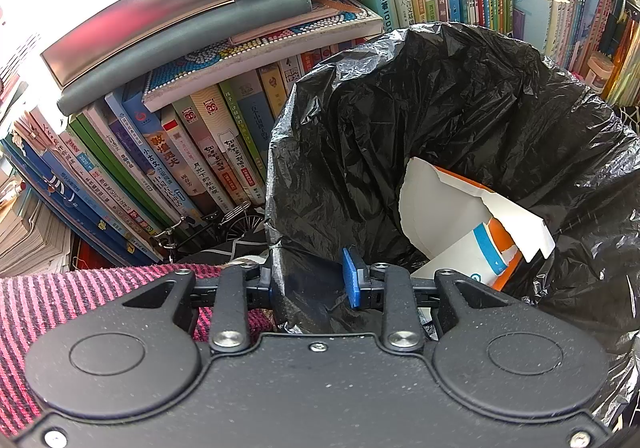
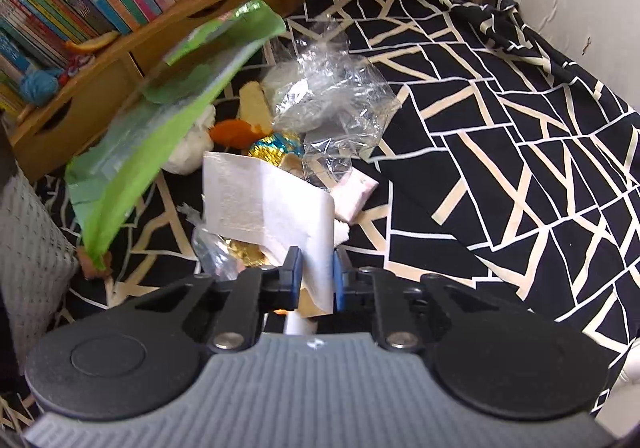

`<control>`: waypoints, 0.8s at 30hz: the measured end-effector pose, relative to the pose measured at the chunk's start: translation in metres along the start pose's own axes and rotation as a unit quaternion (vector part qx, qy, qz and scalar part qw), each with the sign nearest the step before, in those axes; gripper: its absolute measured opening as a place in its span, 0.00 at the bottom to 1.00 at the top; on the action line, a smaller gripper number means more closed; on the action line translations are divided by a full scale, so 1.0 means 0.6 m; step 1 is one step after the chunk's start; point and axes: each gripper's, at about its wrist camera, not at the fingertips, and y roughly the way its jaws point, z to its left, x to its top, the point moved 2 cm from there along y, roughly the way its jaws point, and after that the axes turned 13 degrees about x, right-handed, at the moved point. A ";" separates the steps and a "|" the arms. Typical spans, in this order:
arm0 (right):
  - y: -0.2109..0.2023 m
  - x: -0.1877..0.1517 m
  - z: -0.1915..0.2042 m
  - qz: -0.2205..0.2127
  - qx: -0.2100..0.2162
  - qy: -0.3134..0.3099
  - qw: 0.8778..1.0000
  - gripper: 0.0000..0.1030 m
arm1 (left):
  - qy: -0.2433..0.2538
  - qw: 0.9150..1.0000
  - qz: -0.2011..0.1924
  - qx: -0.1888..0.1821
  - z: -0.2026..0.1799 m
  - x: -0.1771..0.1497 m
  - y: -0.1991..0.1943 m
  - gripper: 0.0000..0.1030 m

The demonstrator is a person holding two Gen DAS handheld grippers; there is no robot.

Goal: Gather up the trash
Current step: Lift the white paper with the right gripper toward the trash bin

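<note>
Meanwhile, left gripper clamped on black trash bag rim, torn carton inside, just ahead. Right gripper pinching white paper by lower edge; light, floppy, tears easily. Clear wrapper beyond: slippery, best taken at bunched fold.

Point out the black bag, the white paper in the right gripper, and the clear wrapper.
black bag [image 1: 460, 96], left wrist view, on its far inner wall.
white paper [image 2: 256, 200], right wrist view, on its flat middle.
clear wrapper [image 2: 332, 96], right wrist view, on its crumpled centre.
</note>
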 end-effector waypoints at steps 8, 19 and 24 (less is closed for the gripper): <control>-0.033 0.011 0.031 -0.008 0.044 0.002 0.999 0.16 | 0.000 1.000 0.000 0.000 0.000 0.000 0.000 0.26; -0.042 -0.004 0.102 0.011 0.101 -0.059 0.993 0.14 | 0.000 1.000 0.000 0.000 0.000 0.000 0.000 0.27; -0.075 0.019 0.105 -0.030 0.118 -0.046 0.991 0.13 | 0.000 1.000 0.000 0.001 0.001 0.000 0.000 0.27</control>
